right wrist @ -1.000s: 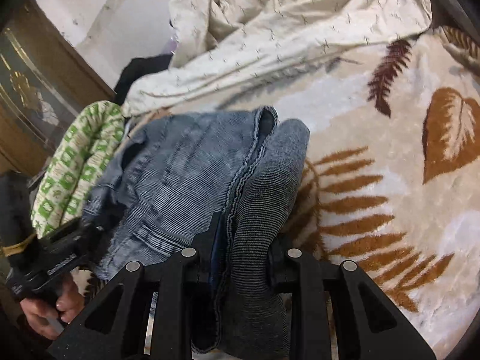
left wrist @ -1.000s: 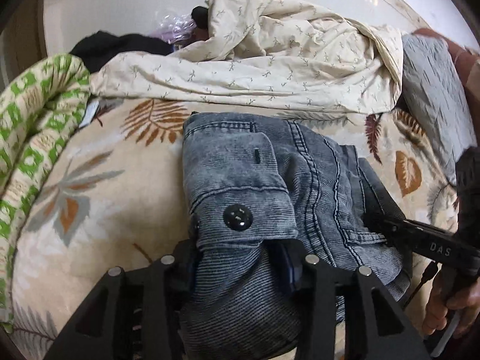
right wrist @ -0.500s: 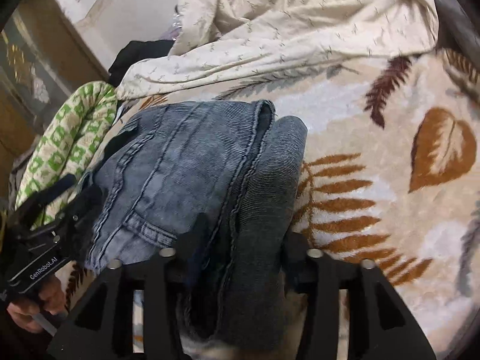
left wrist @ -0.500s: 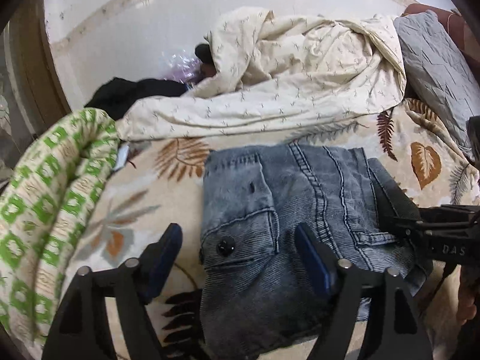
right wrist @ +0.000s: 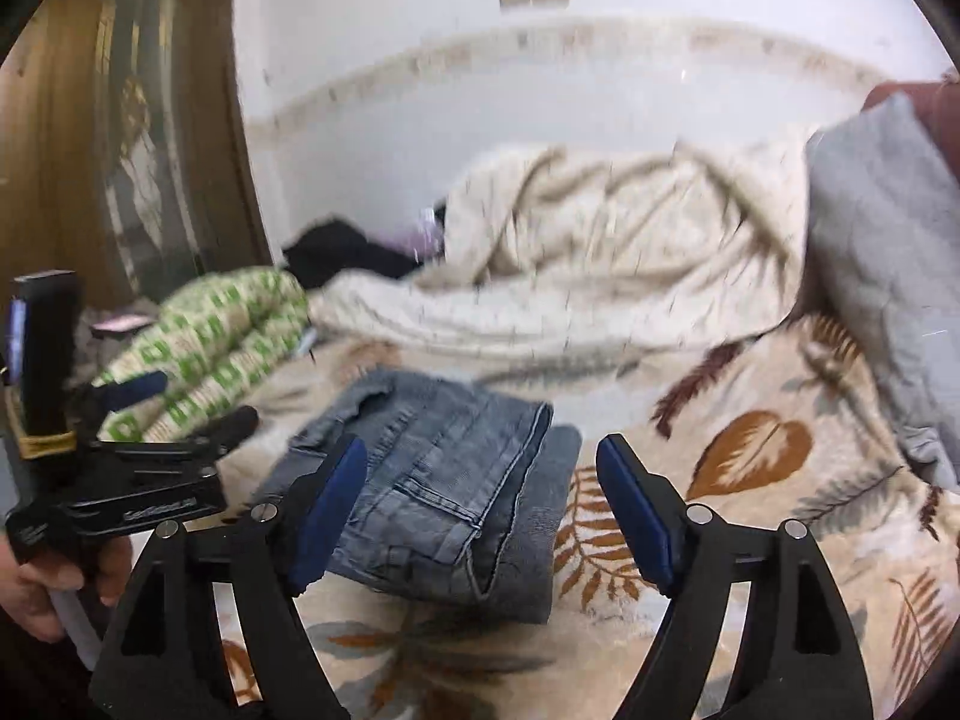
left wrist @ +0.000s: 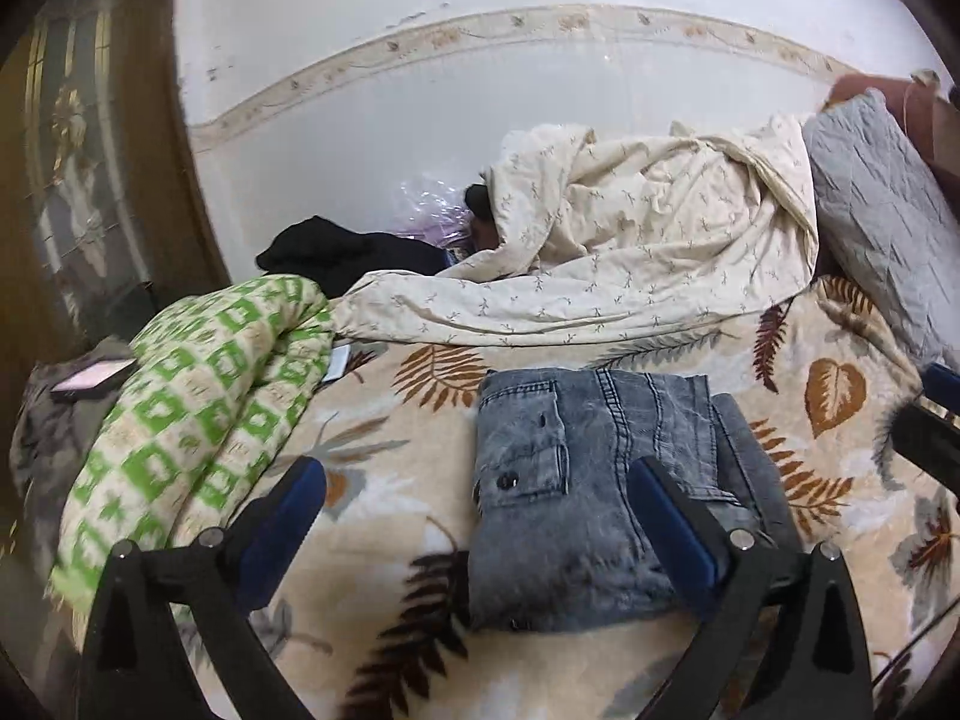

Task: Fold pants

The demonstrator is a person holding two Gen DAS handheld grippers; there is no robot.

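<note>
Both the left gripper (left wrist: 474, 516) and right gripper (right wrist: 483, 501) have let go and pulled back, jaws wide, holding nothing. The jeans (left wrist: 594, 492) now lie folded at lower centre on the blanket (left wrist: 384, 456); folding looks finished.

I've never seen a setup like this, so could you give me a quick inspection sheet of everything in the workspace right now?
Surface: a cream blanket with a leaf print covers the bed.
Job's things: grey-blue denim pants lie flat in a folded bundle, free of both grippers.
Clutter: green checked quilt, rumpled cream sheet, black garment, grey pillow, and a phone at far left.
Grippers: left gripper open, above the pants; right gripper open, also above them.
Cables: a thin dark line at the lower right edge of the left view, possibly a cable.
Surroundings: white wall with a patterned border; wooden door at left.
</note>
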